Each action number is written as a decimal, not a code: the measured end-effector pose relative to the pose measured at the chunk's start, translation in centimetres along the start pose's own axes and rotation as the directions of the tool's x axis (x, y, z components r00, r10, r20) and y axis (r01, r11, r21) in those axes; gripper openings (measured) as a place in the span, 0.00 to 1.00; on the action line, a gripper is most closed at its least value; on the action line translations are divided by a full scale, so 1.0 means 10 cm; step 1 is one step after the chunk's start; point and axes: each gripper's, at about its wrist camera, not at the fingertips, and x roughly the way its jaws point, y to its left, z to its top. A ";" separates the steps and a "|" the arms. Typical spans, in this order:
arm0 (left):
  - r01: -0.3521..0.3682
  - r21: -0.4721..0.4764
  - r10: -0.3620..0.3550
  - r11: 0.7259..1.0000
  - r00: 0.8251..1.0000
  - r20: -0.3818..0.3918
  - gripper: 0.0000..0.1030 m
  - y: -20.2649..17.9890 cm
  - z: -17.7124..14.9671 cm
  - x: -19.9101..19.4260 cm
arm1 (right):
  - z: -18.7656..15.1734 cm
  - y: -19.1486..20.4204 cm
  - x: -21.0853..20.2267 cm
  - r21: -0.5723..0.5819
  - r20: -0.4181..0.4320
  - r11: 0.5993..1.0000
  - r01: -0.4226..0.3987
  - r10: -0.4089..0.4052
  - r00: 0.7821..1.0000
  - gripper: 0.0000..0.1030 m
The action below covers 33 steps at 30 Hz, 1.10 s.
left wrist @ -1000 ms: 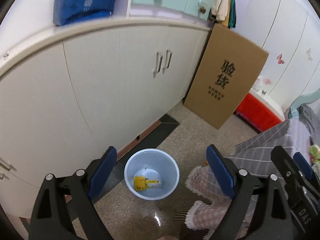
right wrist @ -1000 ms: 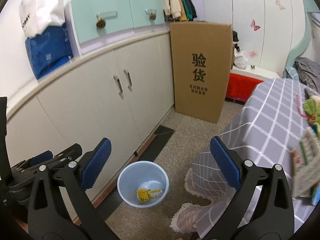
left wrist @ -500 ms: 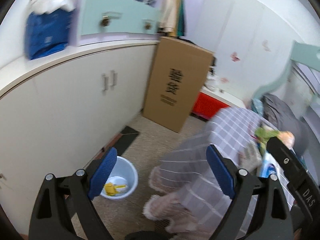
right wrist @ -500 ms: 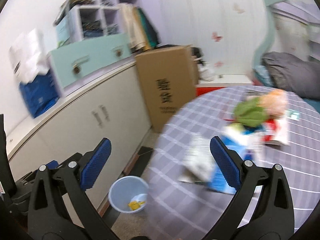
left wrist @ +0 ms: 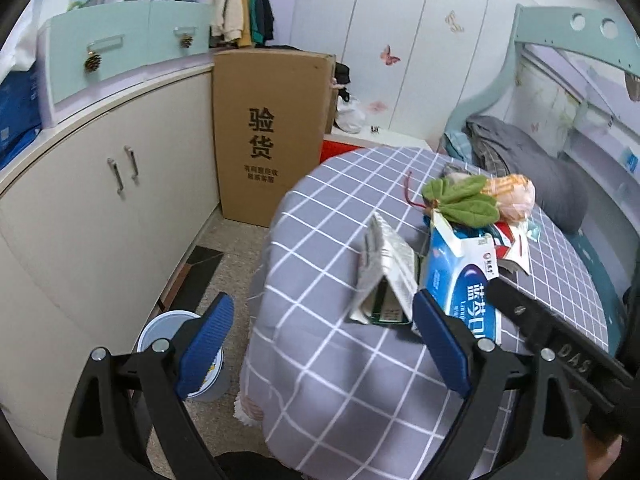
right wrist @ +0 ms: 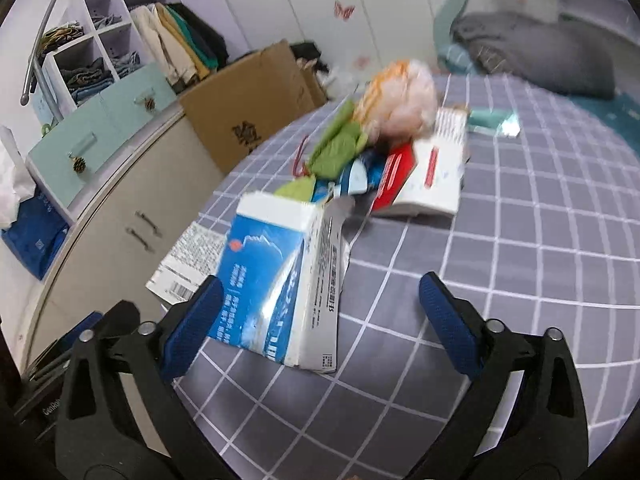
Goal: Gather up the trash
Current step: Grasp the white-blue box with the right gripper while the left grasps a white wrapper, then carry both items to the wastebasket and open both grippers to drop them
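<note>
Blue carton lies just beyond right gripper's parted fingers.

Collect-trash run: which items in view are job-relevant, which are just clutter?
Job:
- blue carton
- flattened green carton
- red-and-white box
- bin on the floor
- left tongs and right tongs, both open and empty

Lying about:
- plush carrot
- cardboard box
- cabinet
- grey bedding

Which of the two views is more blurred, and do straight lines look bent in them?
Right wrist view: clearly more blurred; the plush toy and blue carton are smeared. Left wrist view: mostly sharp; the print on the cardboard box reads clearly. Both views: fisheye bending, so the cabinet edge curves.
</note>
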 end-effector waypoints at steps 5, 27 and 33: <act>0.014 0.010 -0.014 1.000 1.000 -0.017 0.86 -0.09 0.05 0.14 | 0.02 -0.06 0.19 0.016 -0.079 0.997 -0.073 0.074 0.994 0.71; 0.057 -0.041 -0.056 0.998 0.998 0.022 0.22 -0.09 0.16 0.15 | 0.01 -0.03 -0.05 0.009 -0.043 0.988 -0.156 0.157 0.987 0.26; 0.071 -0.077 -0.066 0.994 0.995 0.073 0.22 0.15 0.15 -0.10 | 0.00 0.17 -0.20 -0.020 -0.022 0.982 -0.188 0.188 0.982 0.26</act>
